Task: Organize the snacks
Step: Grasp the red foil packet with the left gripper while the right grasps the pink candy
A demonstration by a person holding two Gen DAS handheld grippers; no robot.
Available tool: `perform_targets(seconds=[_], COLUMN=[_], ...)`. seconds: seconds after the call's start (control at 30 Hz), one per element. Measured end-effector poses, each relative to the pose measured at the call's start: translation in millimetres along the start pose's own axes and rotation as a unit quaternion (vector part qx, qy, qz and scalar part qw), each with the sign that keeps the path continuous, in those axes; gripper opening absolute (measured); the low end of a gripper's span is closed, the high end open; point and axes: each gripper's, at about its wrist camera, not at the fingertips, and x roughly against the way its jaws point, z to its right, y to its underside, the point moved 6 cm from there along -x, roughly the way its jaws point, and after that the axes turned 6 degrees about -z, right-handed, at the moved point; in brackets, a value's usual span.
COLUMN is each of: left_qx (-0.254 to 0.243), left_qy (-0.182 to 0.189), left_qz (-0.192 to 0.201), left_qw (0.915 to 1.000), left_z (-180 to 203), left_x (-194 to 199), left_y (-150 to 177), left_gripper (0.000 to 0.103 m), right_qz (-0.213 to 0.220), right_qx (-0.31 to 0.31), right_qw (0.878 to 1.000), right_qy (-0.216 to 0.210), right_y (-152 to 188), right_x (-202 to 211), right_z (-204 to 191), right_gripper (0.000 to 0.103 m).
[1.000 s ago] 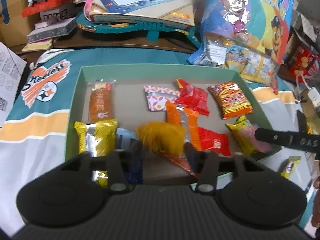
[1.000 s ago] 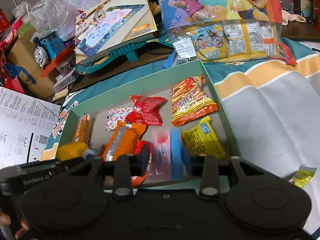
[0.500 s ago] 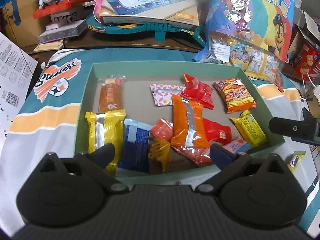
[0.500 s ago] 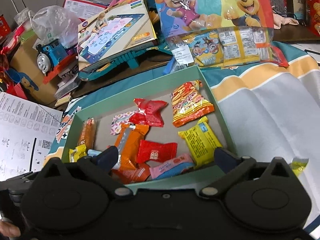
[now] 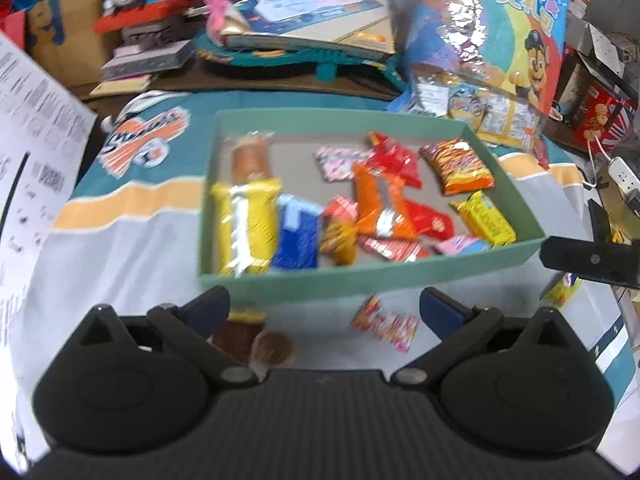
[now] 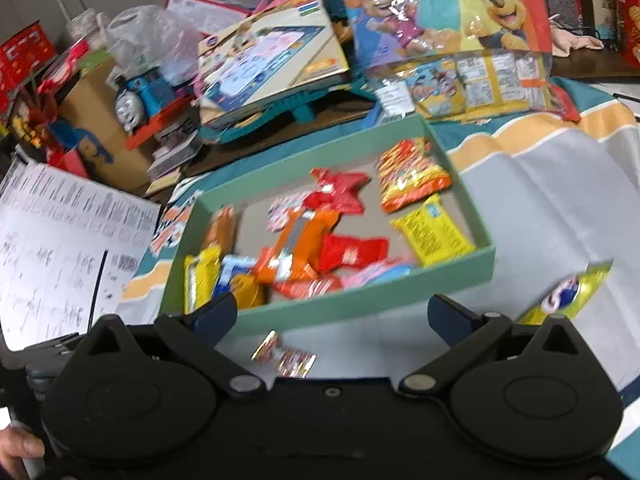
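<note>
A green box (image 5: pixel 360 276) (image 6: pixel 340 308) on the striped cloth holds several snack packets, among them a yellow one (image 5: pixel 248 228), a blue one (image 5: pixel 298 236) and an orange one (image 6: pixel 296 248). My left gripper (image 5: pixel 324 306) is open and empty, just in front of the box's near wall. A small red-and-yellow packet (image 5: pixel 386 324) (image 6: pixel 286 356) and a brown packet (image 5: pixel 256 340) lie on the cloth between its fingers. My right gripper (image 6: pixel 332 314) is open and empty, also in front of the box. A yellow-green packet (image 6: pixel 568 296) lies on the cloth to its right.
Toy boxes, a blue train toy (image 6: pixel 140 96) and a large cartoon snack bag (image 6: pixel 452 20) crowd the table behind the box. A printed paper sheet (image 6: pixel 60 248) lies at the left. The right gripper's black body (image 5: pixel 588 258) shows at the right edge of the left wrist view.
Both grippers opened, let their packets drop into the box and pulled back towards me. Loose packets on the cloth in front of the box have come into view.
</note>
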Motion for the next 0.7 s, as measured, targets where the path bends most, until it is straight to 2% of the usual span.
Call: perform_targets(seconds=[0.23, 0.43, 0.7], left_qx=[0.015, 0.039, 0.009], left_qy=[-0.03, -0.037, -0.045], left_qz=[-0.016, -0.043, -0.075], left_qw=[0.9993, 0.9976, 0.9961], left_z=[-39.9, -63.3, -62.9], left_x=[9.2, 2.5, -18.0], left_y=[41.8, 75.2, 98.1], left_gripper=[0.103, 0.103, 0.103], right_qz=[-0.03, -0.057, -0.058], right_qx=[0.012, 0.028, 0.071], right_qw=[0.999, 0.998, 0.996], right_qy=[-0.016, -0.025, -0.021], right_y=[45.6, 81.7, 102.2], right_x=[-6.6, -17.1, -20.6], right_z=[-19.9, -30.1, -36.8], right_gripper=[0.103, 0.103, 0.103])
